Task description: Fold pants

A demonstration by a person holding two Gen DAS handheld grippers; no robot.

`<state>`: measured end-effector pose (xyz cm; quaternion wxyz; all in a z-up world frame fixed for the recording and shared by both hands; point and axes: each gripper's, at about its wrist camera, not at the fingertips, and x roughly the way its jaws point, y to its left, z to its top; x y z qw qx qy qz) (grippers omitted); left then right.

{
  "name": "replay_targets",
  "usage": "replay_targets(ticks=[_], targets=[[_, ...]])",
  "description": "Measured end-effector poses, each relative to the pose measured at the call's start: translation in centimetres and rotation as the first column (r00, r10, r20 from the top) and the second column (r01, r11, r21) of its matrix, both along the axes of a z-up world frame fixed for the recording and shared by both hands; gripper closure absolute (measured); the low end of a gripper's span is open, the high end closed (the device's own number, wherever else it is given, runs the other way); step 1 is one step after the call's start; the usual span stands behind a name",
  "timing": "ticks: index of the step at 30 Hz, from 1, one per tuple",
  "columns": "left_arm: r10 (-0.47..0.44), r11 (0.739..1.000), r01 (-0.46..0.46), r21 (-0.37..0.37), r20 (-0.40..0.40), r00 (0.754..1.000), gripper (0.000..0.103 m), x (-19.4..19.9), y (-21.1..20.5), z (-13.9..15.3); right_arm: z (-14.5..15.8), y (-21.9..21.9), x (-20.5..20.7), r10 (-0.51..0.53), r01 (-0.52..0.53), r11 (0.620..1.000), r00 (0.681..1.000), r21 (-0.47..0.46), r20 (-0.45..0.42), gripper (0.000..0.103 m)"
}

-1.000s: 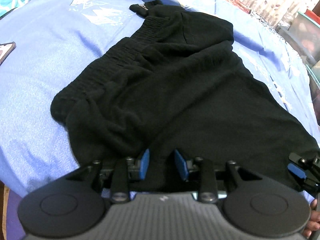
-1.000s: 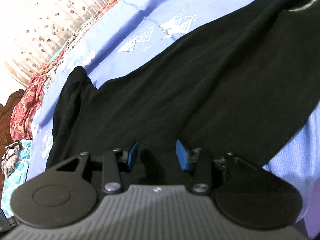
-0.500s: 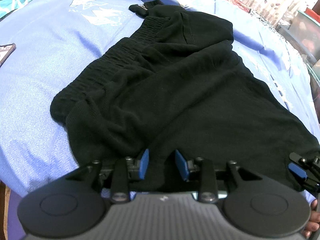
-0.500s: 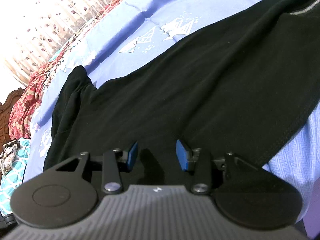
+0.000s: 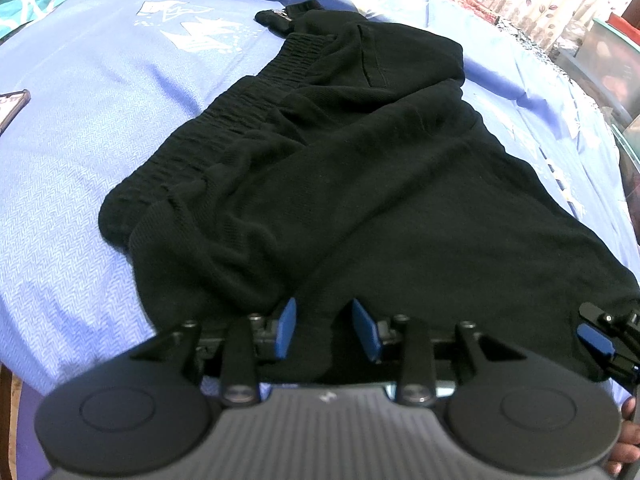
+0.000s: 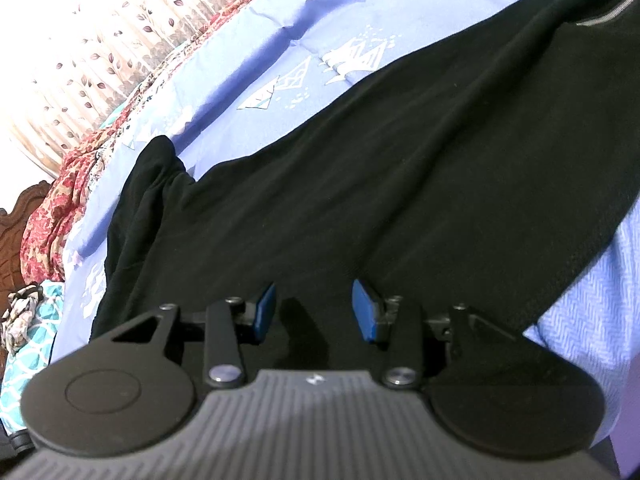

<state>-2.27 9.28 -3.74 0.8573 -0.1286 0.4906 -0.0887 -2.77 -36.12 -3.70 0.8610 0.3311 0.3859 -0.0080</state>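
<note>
Black pants (image 5: 360, 168) lie on a blue bedsheet (image 5: 80, 152), waistband (image 5: 248, 104) at the left, bunched folds near the front. My left gripper (image 5: 324, 320) is open, its blue pads on either side of the near edge of the fabric. In the right wrist view the pants (image 6: 380, 184) stretch across the sheet with the leg end (image 6: 148, 176) at the far left. My right gripper (image 6: 314, 308) is open over the near edge of the fabric. The right gripper's blue pad also shows at the right edge of the left wrist view (image 5: 596, 340).
A phone (image 5: 12, 106) lies on the sheet at the far left. Patterned red and teal bedding (image 6: 52, 200) and a wooden headboard (image 6: 16, 220) lie beyond the leg end. Floral curtains (image 6: 100, 40) hang behind the bed. A glass-topped stand (image 5: 616, 52) is at the far right.
Both grippers have stayed open at the near edge of the pants; the views have shifted only slightly. The pants have not visibly moved.
</note>
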Motion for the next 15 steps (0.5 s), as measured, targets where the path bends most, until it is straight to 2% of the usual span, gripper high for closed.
replay_targets(ticks=[15], targets=[[-0.012, 1.0, 0.012, 0.01, 0.009, 1.0, 0.065, -0.06, -0.35, 0.06, -0.05, 0.26, 0.17, 0.001, -0.001, 1.0, 1.0, -0.002, 0.001, 0.058]])
